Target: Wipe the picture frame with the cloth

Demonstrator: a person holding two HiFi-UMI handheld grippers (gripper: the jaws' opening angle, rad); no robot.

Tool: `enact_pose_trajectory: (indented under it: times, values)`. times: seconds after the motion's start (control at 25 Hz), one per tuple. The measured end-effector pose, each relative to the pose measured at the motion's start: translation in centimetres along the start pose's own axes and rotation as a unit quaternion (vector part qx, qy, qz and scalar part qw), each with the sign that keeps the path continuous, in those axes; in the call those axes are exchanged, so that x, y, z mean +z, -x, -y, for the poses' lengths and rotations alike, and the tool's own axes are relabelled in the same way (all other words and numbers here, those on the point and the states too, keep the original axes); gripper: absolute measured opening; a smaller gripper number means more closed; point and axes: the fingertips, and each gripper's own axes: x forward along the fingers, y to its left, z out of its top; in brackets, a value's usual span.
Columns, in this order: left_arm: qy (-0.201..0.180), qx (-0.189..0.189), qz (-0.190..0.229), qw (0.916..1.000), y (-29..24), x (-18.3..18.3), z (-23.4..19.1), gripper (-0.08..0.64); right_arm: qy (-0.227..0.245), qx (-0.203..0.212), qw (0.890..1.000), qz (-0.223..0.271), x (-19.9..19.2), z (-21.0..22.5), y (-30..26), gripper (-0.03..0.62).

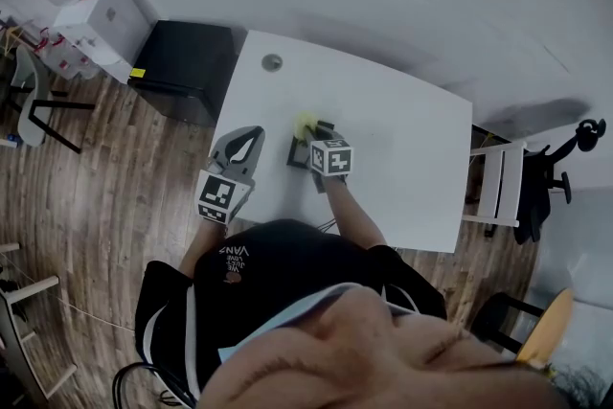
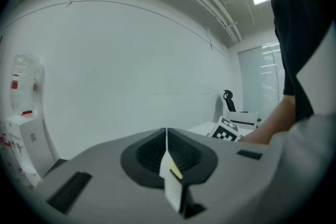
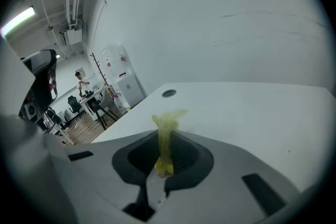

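Note:
A small dark picture frame lies on the white table in the head view, partly hidden under my right gripper. That gripper is shut on a yellow cloth, which sticks up bunched from between the jaws in the right gripper view; the frame does not show there. My left gripper is over the table's left edge, left of the frame, shut with nothing visibly held. Seen from its own camera, the left gripper points at the bare wall.
A round cable grommet sits near the table's far left corner. A black cabinet and a white box stand left of the table. A white chair and a black office chair are to the right.

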Motion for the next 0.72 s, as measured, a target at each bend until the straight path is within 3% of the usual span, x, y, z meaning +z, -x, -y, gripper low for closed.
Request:
enact_pose_trajectory:
  times: [0.72]
  values:
    - [0.001,0.01,-0.005,0.9999,0.4,-0.3,-0.6,0.017,-0.011,-0.009,0.999,-0.038,-1.0,0.5,-2.7,0.04]
